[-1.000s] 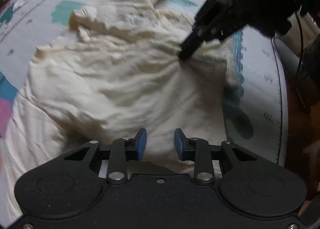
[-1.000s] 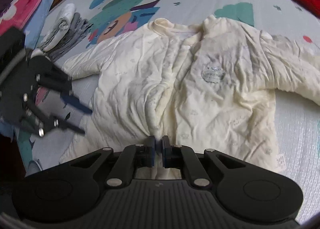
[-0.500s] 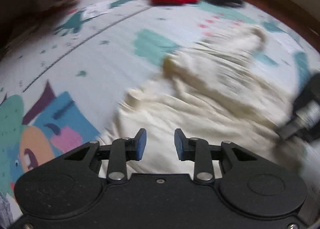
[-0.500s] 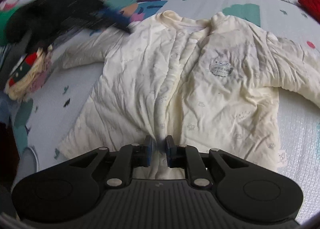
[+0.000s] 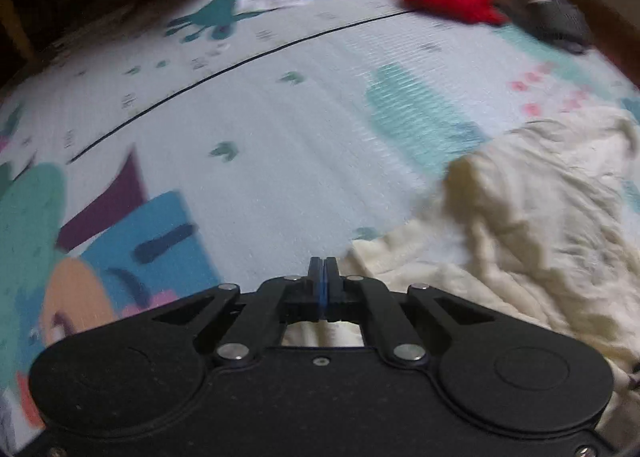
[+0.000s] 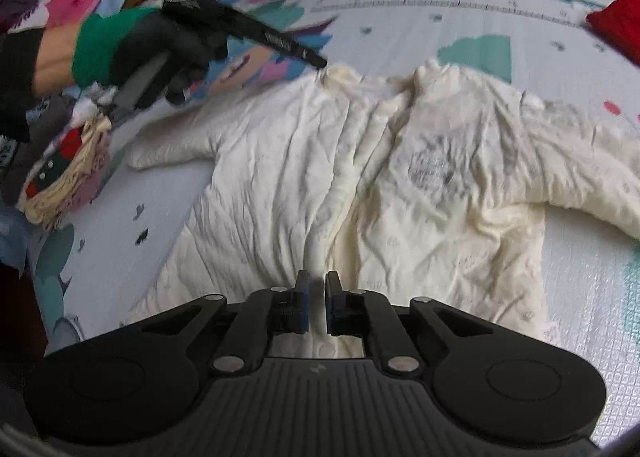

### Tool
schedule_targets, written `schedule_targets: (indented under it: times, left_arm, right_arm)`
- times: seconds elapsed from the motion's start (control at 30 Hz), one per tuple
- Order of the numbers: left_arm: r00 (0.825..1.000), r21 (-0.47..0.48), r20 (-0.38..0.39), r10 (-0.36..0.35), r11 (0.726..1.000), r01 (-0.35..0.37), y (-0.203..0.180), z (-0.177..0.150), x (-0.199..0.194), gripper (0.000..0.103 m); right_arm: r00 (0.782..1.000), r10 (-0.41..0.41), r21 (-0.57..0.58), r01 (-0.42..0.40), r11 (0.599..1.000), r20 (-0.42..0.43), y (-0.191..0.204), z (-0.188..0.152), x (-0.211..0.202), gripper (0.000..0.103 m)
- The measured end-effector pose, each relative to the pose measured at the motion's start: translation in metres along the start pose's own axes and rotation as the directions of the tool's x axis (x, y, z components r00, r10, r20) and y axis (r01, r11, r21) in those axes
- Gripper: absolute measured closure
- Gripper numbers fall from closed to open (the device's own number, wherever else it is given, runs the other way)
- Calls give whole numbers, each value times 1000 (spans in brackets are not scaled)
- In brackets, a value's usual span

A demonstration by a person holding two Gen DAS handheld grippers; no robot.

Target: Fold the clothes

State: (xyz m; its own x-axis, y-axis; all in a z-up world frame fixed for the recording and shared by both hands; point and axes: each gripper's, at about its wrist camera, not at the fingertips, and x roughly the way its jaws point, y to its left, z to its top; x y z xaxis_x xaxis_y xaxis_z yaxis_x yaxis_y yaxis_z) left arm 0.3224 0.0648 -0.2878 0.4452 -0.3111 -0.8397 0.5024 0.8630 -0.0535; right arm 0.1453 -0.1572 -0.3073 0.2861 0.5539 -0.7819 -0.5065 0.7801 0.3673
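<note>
Your left tool (image 5: 324, 271) has snapped closed, maybe pinching the cream jacket's (image 6: 400, 193) collar; your right tool (image 6: 316, 289) still grips the hem.

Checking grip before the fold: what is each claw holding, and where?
Right claw pinches the cream jacket at its bottom hem, by the front opening. Left claw is shut at the collar; grip there unclear.

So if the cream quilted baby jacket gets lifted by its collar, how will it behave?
The cream quilted jacket will probably hang limp: it lies crumpled with deep wrinkles on the play mat. Its spread sleeves would likely dangle and swing. The padded look suggests it is light for its bulk, so the left gripper at the collar should lift it easily.
</note>
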Motion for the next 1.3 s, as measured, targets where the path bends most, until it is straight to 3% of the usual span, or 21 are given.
schedule_targets:
  times: [0.03,0.1,0.2,0.37,0.47,0.5,0.57,0.67,0.7,0.77,0.83,0.9,0.97,1.03,1.07,1.17,1.3]
  left_arm:
    - [1000,-9,6,-27,1000,27,2,0,-5,86]
    - [1000,73,13,-28,997,27,-2,-2,-10,68]
    - [999,138,-36,-15,990,20,-4,-6,0,69]
    - [997,94,-65,-35,995,41,2,-10,17,70]
    - [995,72,-77,-64,995,70,3,-11,20,74]
    - [994,23,-66,-88,996,89,8,-11,19,95]
    - [988,-157,-14,-153,976,149,25,-9,14,97]
    - [983,-416,7,-185,893,171,56,-25,22,97]
    - [983,-435,9,-184,884,169,59,-27,24,96]
    - [987,-383,16,-161,911,155,52,-26,20,90]
    - [993,-297,34,-116,947,121,40,-22,7,75]
    - [996,-209,56,-72,975,83,29,-18,-5,62]
    - [996,-120,82,-31,992,41,17,-14,-17,62]
    - [994,-31,112,8,1000,-5,5,-11,-30,63]
    - [993,-13,121,-10,1000,11,-2,-8,-33,63]
    - [984,-34,88,-154,987,158,-22,-2,-23,63]
    - [975,-15,11,-224,974,224,-51,3,7,63]
  right_arm:
    - [1000,-7,-2,7,1000,-1,0,-1,0,88]
    - [1000,-14,-27,14,1000,-13,4,-2,2,69]
    - [998,-17,-61,14,998,-55,11,-5,9,68]
    - [995,-29,-102,19,995,-96,18,-12,19,68]
    - [995,-32,-97,23,995,-97,15,-11,21,76]
    - [995,-33,-99,23,995,-97,15,-11,22,80]
    - [996,-25,-100,16,995,-84,13,-10,20,88]
    - [999,-25,-107,20,994,-44,14,-8,13,92]
    - [998,-27,-104,21,994,-52,13,-7,14,92]
    - [996,-40,-93,33,995,-77,9,-6,19,92]
    - [996,-45,-89,38,995,-83,7,-5,21,91]
    - [997,-37,-83,32,996,-61,8,-5,15,80]
    - [1000,-9,-41,9,999,-10,5,-6,2,68]
    - [1000,-3,-19,3,1000,24,1,-10,-10,67]
    - [999,-13,-30,14,999,33,1,-13,-15,67]
    - [998,-53,-200,59,978,34,11,-28,-21,67]
    - [995,-103,-447,90,890,-4,32,-54,-19,67]
